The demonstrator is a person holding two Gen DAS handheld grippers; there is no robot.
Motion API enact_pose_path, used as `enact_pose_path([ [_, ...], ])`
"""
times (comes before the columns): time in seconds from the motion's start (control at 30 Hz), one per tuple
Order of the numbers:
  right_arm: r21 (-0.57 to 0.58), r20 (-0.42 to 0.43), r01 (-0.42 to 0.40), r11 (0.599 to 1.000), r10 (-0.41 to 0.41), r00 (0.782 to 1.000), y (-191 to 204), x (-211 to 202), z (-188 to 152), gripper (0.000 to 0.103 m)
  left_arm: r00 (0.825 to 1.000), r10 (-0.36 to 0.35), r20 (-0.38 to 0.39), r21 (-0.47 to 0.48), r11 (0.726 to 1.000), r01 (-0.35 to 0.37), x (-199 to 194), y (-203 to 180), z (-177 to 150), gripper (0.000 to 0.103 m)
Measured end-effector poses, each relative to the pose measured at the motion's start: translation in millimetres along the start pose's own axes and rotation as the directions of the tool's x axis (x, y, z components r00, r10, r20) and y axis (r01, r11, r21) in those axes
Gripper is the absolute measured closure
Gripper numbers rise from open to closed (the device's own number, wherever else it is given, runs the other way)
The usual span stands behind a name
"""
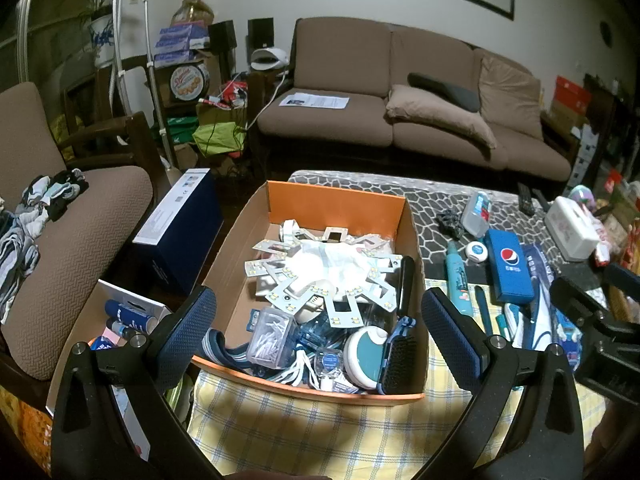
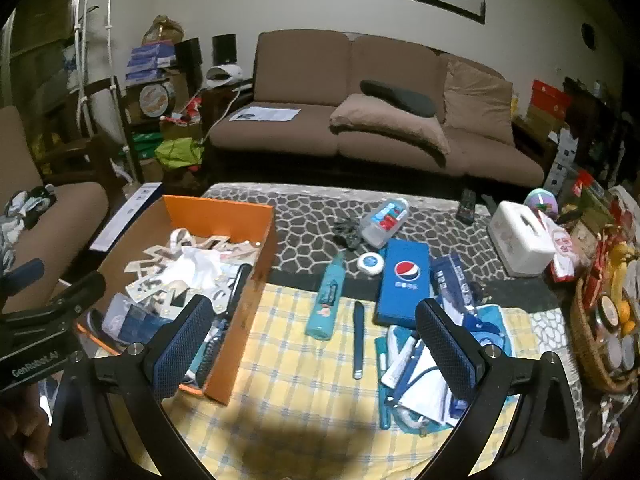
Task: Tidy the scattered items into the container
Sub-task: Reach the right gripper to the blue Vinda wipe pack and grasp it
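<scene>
Left wrist view looks down over an orange cardboard box (image 1: 336, 200) standing on a tabletop (image 1: 432, 200) with a yellow checked cloth (image 1: 304, 420). Both sets of tongs gape wide open and hold nothing. The left tongs (image 1: 318, 320) hover above the near end of the box, their blue pads partly hiding its corners. Inside the box lies a jumble: white star-shaped LED strips (image 1: 320, 276), a clear case of small white pieces (image 1: 270, 334), a round teal-and-white case (image 1: 366, 354) and a black hairbrush (image 1: 398, 364). What lies underneath is hard to make out.

From the right wrist view, the right tongs (image 2: 316, 340) hang over the cloth, to the right of the box. Still scattered on the tabletop are a teal bottle (image 2: 328, 296), a dark slim tool (image 2: 358, 338), a blue Pepsi box (image 2: 404, 280), a small round white case (image 2: 371, 262) and a clear bottle (image 2: 382, 220) lying on its side. A heap of blue-and-white packets (image 2: 416, 372) is partly covered by the right pad.
</scene>
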State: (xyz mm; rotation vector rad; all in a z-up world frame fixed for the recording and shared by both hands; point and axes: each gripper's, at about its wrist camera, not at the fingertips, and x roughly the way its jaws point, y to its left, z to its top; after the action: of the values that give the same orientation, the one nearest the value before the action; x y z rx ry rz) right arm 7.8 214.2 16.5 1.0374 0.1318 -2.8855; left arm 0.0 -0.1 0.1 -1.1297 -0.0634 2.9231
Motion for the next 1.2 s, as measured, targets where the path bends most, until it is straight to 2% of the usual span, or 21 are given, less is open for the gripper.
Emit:
enact_pose_path([
  [0.13, 0.038, 0.007, 0.017, 0.999, -0.018, 1.0, -18, -3, 1, 0.001, 1.0, 0.001, 0.003, -0.001, 1.0, -0.001, 0, 0, 0, 0.001],
  [0.27, 0.124, 0.012, 0.015, 0.992, -0.016, 1.0, -50, -7, 3, 0.001, 1.0, 0.001, 0.003, -0.003, 1.0, -0.001, -2, -1, 0, 0.001],
  [0.5, 0.224, -0.013, 0.098, 0.97, -0.098, 0.995, -109, -9, 0, 0.001, 1.0, -0.001, 0.003, -0.003, 1.0, 0.001, -2, 2, 1, 0.001],
  [0.67, 0.233, -0.097, 0.16, 0.959, -0.141, 0.985, -139, 7, -10, 0.001, 1.0, -0.015, 0.009, -0.01, 1.0, 0.015, -5, 4, 1, 0.001],
  [0.73, 0.243, -0.163, 0.186, 0.952, -0.149, 0.975, -153, 22, -20, 0.001, 1.0, -0.02, 0.011, -0.009, 1.0, 0.02, -6, 4, 1, 0.001],
  [0.9, 0.337, -0.265, 0.198, 0.921, -0.109, 0.958, -198, 51, -48, 0.001, 0.999, -0.036, 0.006, -0.007, 0.999, 0.036, -5, 2, 1, 0.001],
  [0.97, 0.35, -0.307, 0.224, 0.909, -0.115, 0.945, -214, 66, -59, 0.001, 0.999, -0.038, 0.006, 0.0, 0.999, 0.038, -4, 0, -1, 0.001],
  [1.1, 0.315, -0.446, 0.311, 0.897, -0.149, 0.883, -236, 105, -83, 0.001, 0.999, -0.041, 0.003, 0.012, 0.999, 0.041, -2, -4, -3, 0.001],
  [1.2, 0.315, -0.499, 0.322, 0.893, -0.133, 0.857, -244, 124, -99, 0.001, 0.999, -0.045, -0.001, 0.011, 0.999, 0.045, -1, -5, -2, 0.001],
])
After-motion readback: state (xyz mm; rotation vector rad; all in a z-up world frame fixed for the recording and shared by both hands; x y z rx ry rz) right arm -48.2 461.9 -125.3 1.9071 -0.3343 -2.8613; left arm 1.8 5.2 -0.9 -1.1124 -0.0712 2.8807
